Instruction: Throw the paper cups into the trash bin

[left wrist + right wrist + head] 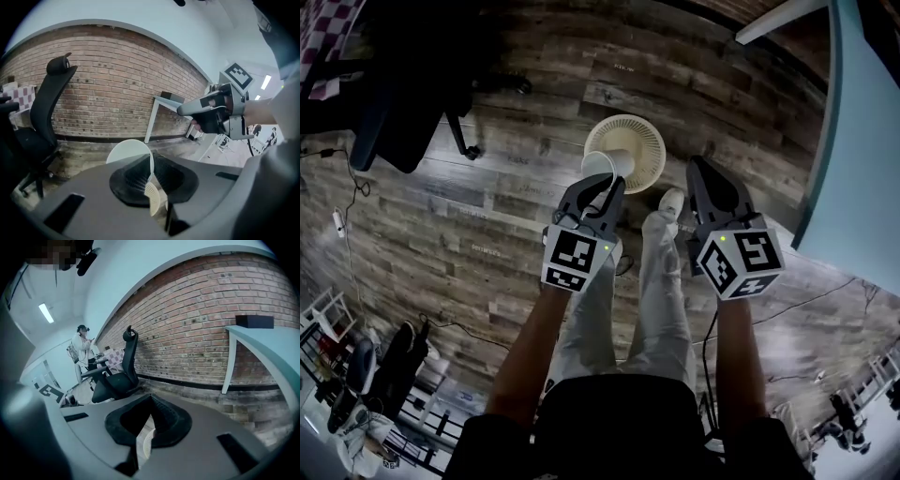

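White paper cup (607, 167) overlaps trash bin (651, 137) rim.

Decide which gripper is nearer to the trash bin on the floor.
Left. The left gripper holds a paper cup over the trash bin at its rim. The right gripper, shut on nothing, hangs off to the bin's right.

Head view looks steeply down onto the floor (534, 84); both gripper views face the brick wall (108, 89) and chair (44, 117).

Open wood floor (534, 84) around the trash bin (639, 131), office chair (398, 122) left, table edge (825, 150) right.
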Motion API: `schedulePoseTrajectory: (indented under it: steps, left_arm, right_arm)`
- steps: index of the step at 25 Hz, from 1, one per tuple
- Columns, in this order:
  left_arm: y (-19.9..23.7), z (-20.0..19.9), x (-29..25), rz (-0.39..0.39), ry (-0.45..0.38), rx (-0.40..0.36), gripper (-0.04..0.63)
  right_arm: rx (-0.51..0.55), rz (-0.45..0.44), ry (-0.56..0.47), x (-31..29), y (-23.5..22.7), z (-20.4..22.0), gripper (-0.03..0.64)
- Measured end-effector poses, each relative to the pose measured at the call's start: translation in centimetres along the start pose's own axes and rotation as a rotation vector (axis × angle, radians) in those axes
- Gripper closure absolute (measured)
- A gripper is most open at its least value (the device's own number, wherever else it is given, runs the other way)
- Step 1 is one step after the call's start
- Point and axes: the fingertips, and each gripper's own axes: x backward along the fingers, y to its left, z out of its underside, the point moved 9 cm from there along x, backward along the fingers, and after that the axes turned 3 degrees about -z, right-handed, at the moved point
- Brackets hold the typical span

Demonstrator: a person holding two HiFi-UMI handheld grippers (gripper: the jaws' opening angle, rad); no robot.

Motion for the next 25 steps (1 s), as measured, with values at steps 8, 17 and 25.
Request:
schedulePoseTrajectory:
  steps: [8,17,25]
  left_arm:
    - [0.4,7.5,-5.3,0.023,0.079,0.010,0.566]
    - [2.2,15.2,-12.0,0.003,0.192,0.009,0.566]
    - [3.7,19.5,-16.6,-0.012,0.242,0.014,0.566]
  right_arm:
    - [-0.038,0.033,0.019,-3.7,-3.0,6.5,0.612]
    - [-0.050,0.055,0.076,-7.7,-6.7,13.7,0.612]
    - [-0.084,0.070,0.121,-10.2,-8.1,17.9,0.613]
